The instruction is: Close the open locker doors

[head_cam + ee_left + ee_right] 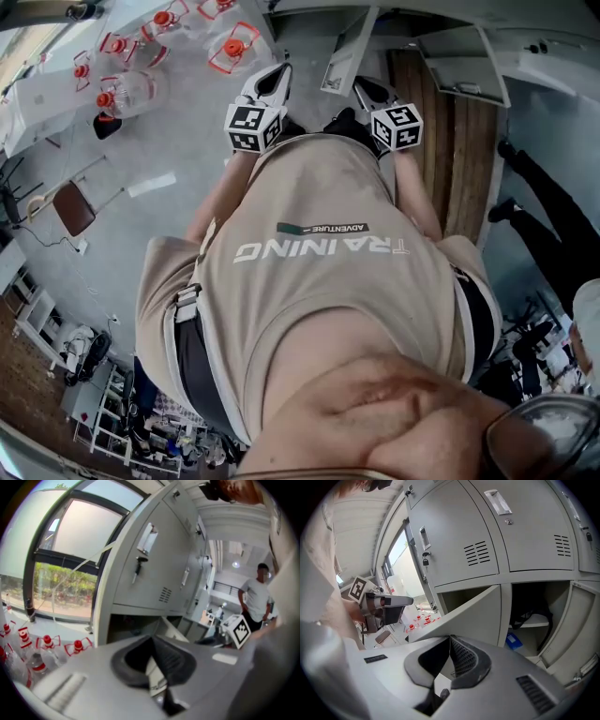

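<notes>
Grey locker door (480, 606) hangs open, foot hidden behind right claw (450, 641), pinched together like left claw (152, 641).

Workplace locker area — grey metal lockers (454, 550), large window (84, 531), red-capped water jugs (77, 646) on floor (178, 122)

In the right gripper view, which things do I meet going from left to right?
Left gripper → red-capped clear plastic bottles → open grey metal locker door → black fabric bag → second open grey locker door at the right edge.
</notes>
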